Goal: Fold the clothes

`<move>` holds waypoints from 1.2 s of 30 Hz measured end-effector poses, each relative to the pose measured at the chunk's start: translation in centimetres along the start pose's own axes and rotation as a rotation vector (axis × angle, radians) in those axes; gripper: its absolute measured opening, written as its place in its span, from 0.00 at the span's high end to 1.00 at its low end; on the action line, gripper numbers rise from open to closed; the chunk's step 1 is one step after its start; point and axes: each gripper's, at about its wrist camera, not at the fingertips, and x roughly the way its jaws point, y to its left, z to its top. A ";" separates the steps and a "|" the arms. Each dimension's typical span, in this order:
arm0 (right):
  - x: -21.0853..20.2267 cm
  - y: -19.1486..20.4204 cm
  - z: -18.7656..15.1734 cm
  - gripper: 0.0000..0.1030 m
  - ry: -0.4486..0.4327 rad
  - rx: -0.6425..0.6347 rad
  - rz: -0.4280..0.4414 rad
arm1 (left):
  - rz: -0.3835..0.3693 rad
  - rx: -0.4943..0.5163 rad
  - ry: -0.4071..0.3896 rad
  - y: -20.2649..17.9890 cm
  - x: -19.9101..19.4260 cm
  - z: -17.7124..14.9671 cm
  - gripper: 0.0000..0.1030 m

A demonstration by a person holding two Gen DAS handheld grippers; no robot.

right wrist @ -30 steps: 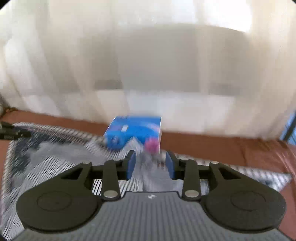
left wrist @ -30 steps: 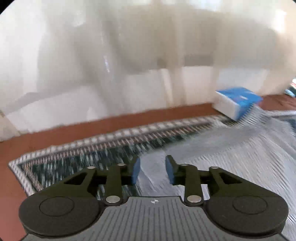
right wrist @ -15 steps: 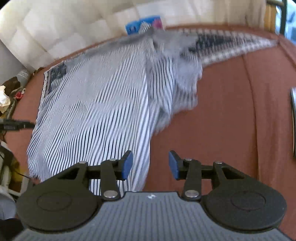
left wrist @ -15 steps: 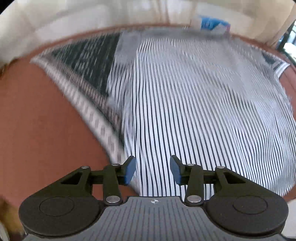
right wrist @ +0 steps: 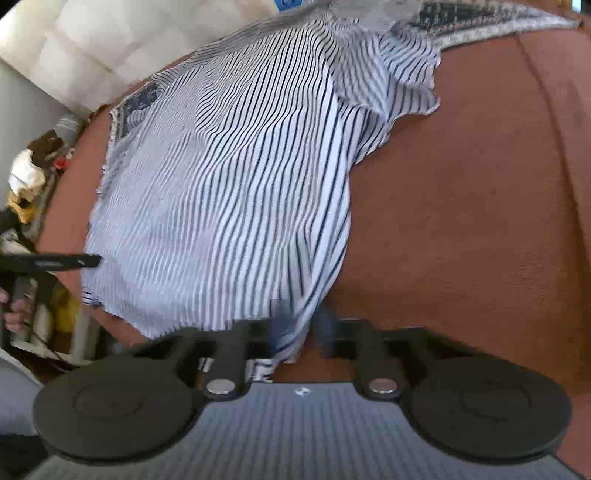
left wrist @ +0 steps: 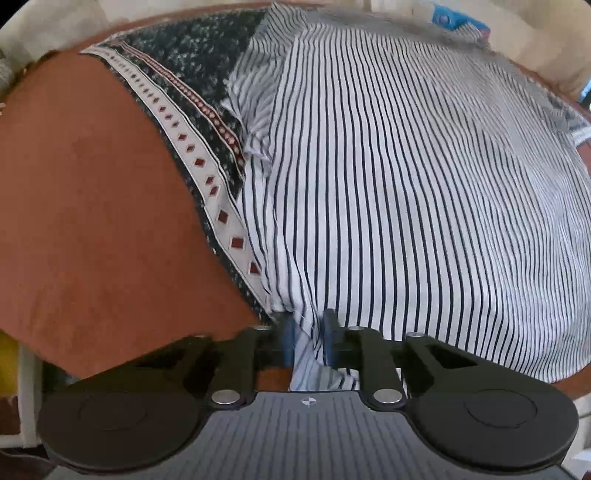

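Presently: one striped shirt [left wrist: 424, 192], spread flat and unfolded over a patterned cloth [left wrist: 192, 122] on the rust-brown surface [left wrist: 92, 221]; left gripper [left wrist: 309, 341] and right gripper [right wrist: 295, 332] each pinching a near hem corner; every fold seemingly outstanding.

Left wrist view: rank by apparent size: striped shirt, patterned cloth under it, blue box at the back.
1. striped shirt, largest.
2. patterned cloth, only partly visible under the shirt.
3. blue box, smallest, but farthest away and mostly hidden, so true size unclear.
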 end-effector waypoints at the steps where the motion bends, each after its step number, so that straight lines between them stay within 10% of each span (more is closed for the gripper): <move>1: -0.2 -0.1 0.2 0.99 -0.004 0.011 0.010 | -0.009 -0.012 -0.023 0.3 -0.7 0.2 0.99; 10: -5.0 0.4 1.5 0.99 -0.098 0.024 -0.019 | -0.051 -0.002 -0.089 1.2 -3.3 2.9 1.00; 20: -4.3 1.0 -0.5 0.99 0.041 0.043 -0.081 | -0.054 0.104 0.099 2.0 -0.6 0.0 1.00; 25: -3.2 0.8 -0.5 0.90 0.056 0.027 -0.197 | -0.017 0.172 0.064 2.1 -2.0 0.7 0.73; 30: -7.4 0.0 5.2 0.66 -0.144 -0.049 -0.235 | -0.016 0.252 -0.070 -0.6 -4.8 3.2 0.66; 36: -8.4 -3.9 14.9 0.62 -0.292 -0.148 -0.205 | -0.084 0.328 -0.178 -11.5 -6.3 4.6 0.56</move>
